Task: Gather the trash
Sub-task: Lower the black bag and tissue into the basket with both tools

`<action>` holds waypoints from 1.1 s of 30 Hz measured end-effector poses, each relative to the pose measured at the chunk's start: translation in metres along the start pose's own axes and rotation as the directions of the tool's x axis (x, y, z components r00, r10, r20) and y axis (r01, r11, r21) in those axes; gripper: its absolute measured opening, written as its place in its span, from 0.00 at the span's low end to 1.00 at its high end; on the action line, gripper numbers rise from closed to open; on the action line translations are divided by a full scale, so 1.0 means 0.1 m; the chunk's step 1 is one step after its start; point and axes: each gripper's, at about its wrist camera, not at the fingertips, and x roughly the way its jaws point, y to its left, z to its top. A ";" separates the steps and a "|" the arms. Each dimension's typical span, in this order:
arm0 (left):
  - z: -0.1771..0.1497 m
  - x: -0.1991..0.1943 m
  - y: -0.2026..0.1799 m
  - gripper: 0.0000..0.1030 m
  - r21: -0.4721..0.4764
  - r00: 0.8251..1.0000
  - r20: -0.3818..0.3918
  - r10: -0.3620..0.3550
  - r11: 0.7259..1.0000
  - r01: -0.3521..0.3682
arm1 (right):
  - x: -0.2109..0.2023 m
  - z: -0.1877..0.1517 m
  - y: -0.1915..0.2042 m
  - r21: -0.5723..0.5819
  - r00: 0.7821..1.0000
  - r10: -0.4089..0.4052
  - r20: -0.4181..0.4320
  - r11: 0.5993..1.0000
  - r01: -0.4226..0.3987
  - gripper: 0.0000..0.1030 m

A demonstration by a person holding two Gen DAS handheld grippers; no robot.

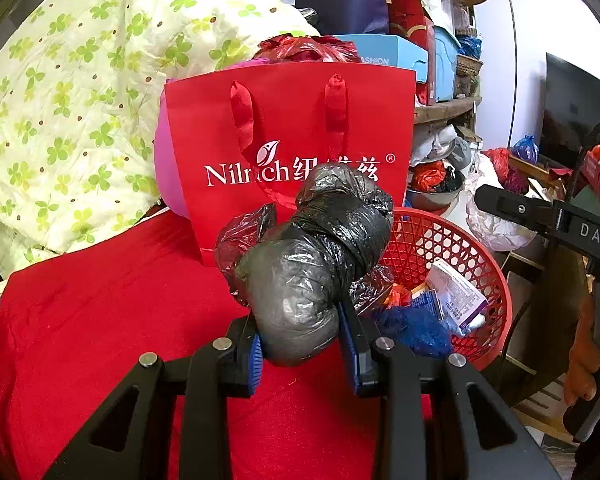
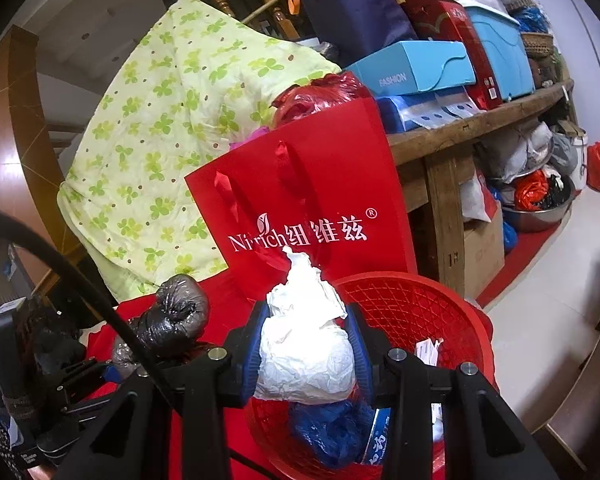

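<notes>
Clamping a knotted black plastic bag (image 1: 312, 264), the left gripper (image 1: 300, 344) hangs beside the red mesh basket (image 1: 476, 264). The right gripper (image 2: 306, 356) pinches crumpled white paper (image 2: 306, 340) above that basket.

Lighting: even indoor light, moderately bright, soft shadows. Glare: white paper wad (image 2: 306, 344) overexposed; sheen on black bag (image 1: 312, 256). Distortion: strong fisheye bending, black vignette at corners. Focus: centres sharp; edges and near gripper frames slightly soft.

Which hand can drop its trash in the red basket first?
Probably the right: its white paper wad hangs over the red basket, while the left's black bag sits beside the rim.
</notes>
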 end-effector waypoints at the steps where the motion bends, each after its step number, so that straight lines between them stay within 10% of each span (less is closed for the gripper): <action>1: 0.00 0.00 -0.01 0.33 0.002 1.000 0.001 0.001 1.000 -0.001 | 0.00 0.00 0.00 0.000 1.000 0.000 -0.001 1.000 0.000 0.40; 33: 0.01 0.11 -0.06 0.34 0.010 1.000 -0.009 0.006 1.000 -0.006 | 0.04 -0.08 -0.11 0.033 1.000 0.000 -0.013 0.999 0.000 0.40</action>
